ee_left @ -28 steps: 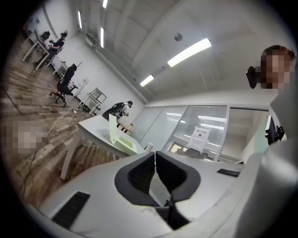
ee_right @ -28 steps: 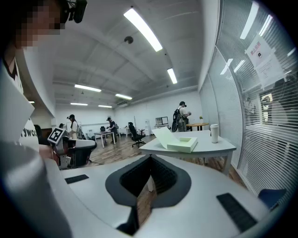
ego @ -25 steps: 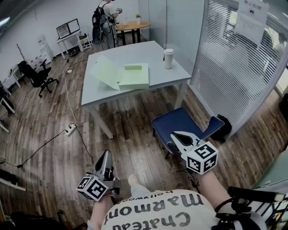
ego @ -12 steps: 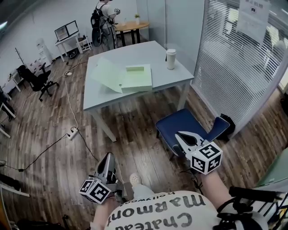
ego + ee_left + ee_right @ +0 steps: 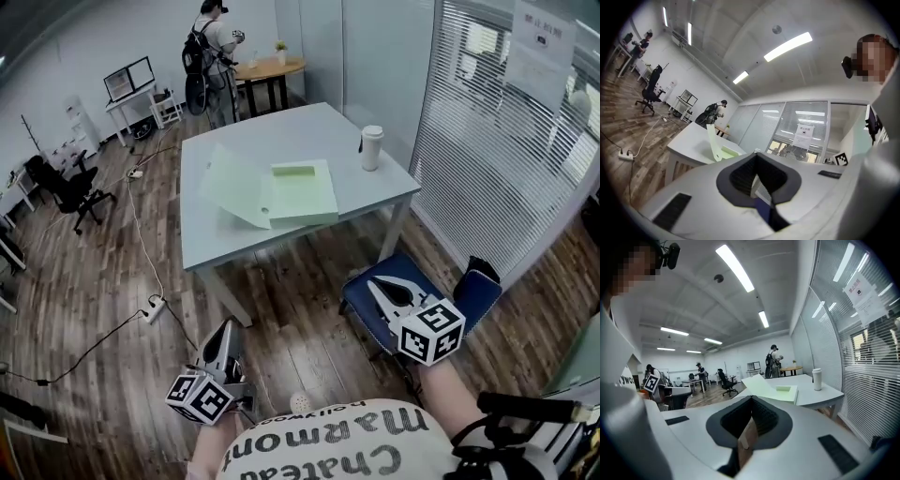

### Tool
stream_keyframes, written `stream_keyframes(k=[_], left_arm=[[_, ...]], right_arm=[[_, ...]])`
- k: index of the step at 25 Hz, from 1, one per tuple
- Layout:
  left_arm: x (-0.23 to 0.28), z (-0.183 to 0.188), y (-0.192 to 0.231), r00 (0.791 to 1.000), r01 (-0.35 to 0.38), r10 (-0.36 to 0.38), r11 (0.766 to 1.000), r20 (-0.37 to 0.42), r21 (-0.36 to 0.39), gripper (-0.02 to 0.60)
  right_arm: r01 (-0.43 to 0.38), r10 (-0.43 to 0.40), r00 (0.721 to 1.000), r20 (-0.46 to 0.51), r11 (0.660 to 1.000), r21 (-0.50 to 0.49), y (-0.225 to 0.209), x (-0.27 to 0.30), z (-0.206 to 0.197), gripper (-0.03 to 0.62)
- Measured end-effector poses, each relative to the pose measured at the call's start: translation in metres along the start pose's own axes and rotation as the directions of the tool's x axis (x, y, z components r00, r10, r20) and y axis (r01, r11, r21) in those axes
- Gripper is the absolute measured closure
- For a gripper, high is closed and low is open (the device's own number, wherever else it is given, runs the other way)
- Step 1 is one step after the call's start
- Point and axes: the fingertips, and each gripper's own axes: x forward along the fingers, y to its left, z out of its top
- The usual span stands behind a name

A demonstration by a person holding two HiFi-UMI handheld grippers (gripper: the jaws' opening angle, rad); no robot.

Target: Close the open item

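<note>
A light green flat box (image 5: 302, 193) lies open on the grey table (image 5: 272, 141), its lid (image 5: 234, 185) folded out to the left and raised. The box (image 5: 783, 393) shows far ahead in the right gripper view, and its upright lid (image 5: 712, 142) in the left gripper view. My left gripper (image 5: 225, 330) hangs low at the bottom left, over the wooden floor, shut and holding nothing. My right gripper (image 5: 379, 285) is over the blue chair, also shut and holding nothing. Both are well short of the table.
A white cup (image 5: 372, 147) stands near the table's right edge. A blue chair (image 5: 370, 295) sits between me and the table's right corner. A cable and power strip (image 5: 153, 307) lie on the floor at the left. A person (image 5: 211, 42) stands by a round table far behind.
The table and the box have drawn nearer and lower in the head view. Both grippers keep their places near my body, still shut.
</note>
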Motion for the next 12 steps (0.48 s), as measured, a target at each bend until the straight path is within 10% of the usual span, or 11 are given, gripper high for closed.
stream_keyframes(k=[12], left_arm=[[0.042, 0.062, 0.071, 0.996, 0.089, -0.088, 0.989, -0.007, 0.117, 0.586]], right_arm=[[0.040, -0.041, 0.999, -0.028, 0.999, -0.032, 0.030, 0.096, 0.020, 0.595]])
